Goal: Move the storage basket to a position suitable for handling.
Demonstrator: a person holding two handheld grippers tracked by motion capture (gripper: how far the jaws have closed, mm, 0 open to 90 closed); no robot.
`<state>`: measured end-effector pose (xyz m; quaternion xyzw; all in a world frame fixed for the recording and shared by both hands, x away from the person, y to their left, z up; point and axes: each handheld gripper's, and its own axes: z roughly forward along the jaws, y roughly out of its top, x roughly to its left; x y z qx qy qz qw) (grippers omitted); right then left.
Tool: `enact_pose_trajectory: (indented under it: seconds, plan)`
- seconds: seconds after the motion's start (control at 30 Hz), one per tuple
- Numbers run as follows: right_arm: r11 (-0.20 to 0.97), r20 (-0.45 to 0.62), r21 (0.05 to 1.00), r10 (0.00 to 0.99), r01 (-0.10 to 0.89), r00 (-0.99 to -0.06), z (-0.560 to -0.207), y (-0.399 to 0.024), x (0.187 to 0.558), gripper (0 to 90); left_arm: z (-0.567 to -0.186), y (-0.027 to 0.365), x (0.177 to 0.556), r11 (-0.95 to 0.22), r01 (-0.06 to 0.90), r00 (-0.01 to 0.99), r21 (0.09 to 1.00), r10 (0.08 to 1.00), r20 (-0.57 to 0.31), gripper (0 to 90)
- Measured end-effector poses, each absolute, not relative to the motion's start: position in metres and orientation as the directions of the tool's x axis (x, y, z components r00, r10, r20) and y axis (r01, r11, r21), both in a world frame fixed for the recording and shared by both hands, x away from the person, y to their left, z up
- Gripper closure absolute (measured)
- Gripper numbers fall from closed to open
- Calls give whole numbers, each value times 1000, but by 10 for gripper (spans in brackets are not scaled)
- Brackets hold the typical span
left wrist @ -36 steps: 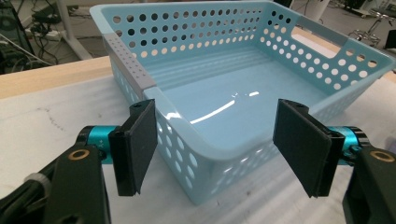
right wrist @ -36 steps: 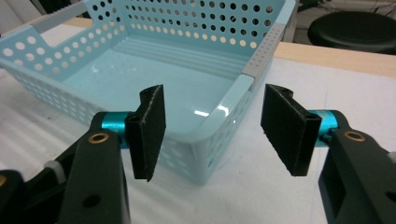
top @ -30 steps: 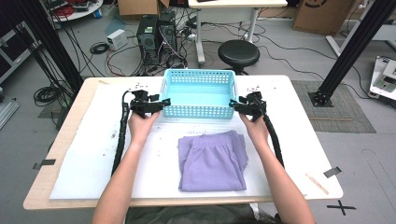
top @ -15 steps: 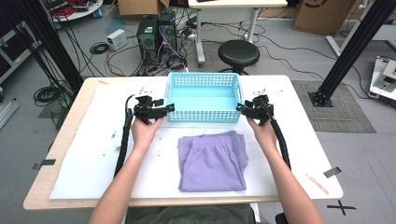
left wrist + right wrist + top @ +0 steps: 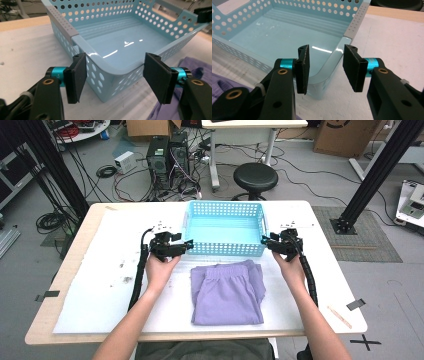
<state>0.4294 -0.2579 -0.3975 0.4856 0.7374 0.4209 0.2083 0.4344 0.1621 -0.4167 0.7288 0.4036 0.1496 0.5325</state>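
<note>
Change since earlier frames: basket and both grippers sit farther from the person; grippers, then at its side walls, now at its near corners.
Basket (image 5: 225,227): light blue plastic, perforated walls, upright, nothing inside; far centre of the tabletop (image 5: 90,285).
Left gripper (image 5: 186,245): jaws wide apart, straddling the basket's near left corner; in the left gripper view (image 5: 115,77) the rounded rim lies between the pads without touching them.
Right gripper (image 5: 266,241): jaws apart at the near right corner; in the right gripper view (image 5: 325,71) one pad is inside the rim, one outside, contact unclear.
Shorts (image 5: 227,290): purple, folded flat, near centre, just in front of the basket.
Stool (image 5: 255,176): black, round, on the floor beyond the tabletop.
</note>
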Motion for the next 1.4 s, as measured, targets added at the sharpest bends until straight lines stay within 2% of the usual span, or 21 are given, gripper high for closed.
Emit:
enact_pose_trajectory:
  seconds: [0.2,0.3,0.4,0.47,0.63,0.73,0.87,0.97,1.07,1.2,1.4]
  plan:
    - [156,117,822,895,547,-431,-400,-255,433,508,-416,159,437,-161,368,652,916,747,-131,312]
    - [152,119,822,897,549,-426,-402,-255,436,497,-415,155,437,-181,338,659,924,746,-94,304]
    - [139,146,818,889,559,-434,-402,-257,437,466,-417,153,437,-215,338,665,916,743,-71,258]
    - [134,151,819,888,557,-435,-400,-260,434,381,-421,156,435,-231,347,676,909,733,-72,253]
    - [117,183,853,845,508,-502,-404,-277,424,297,-431,161,438,-207,374,675,904,729,-113,254]
    - [183,125,854,835,486,-535,-409,-277,418,276,-434,159,441,-200,364,685,910,720,-116,254]
    - [262,77,839,810,477,-581,-418,-267,420,282,-436,156,446,-197,366,689,910,715,-122,255]
    - [306,27,834,808,458,-589,-423,-259,425,363,-436,152,448,-211,357,699,910,707,-111,277]
    - [300,41,838,798,455,-602,-425,-259,429,432,-437,153,448,-211,365,702,907,702,-119,315]
    - [307,28,837,802,452,-597,-425,-259,428,443,-434,153,445,-232,376,701,897,704,-112,372]
    - [320,17,829,806,460,-592,-422,-258,423,447,-431,155,436,-257,369,715,893,693,-96,395]
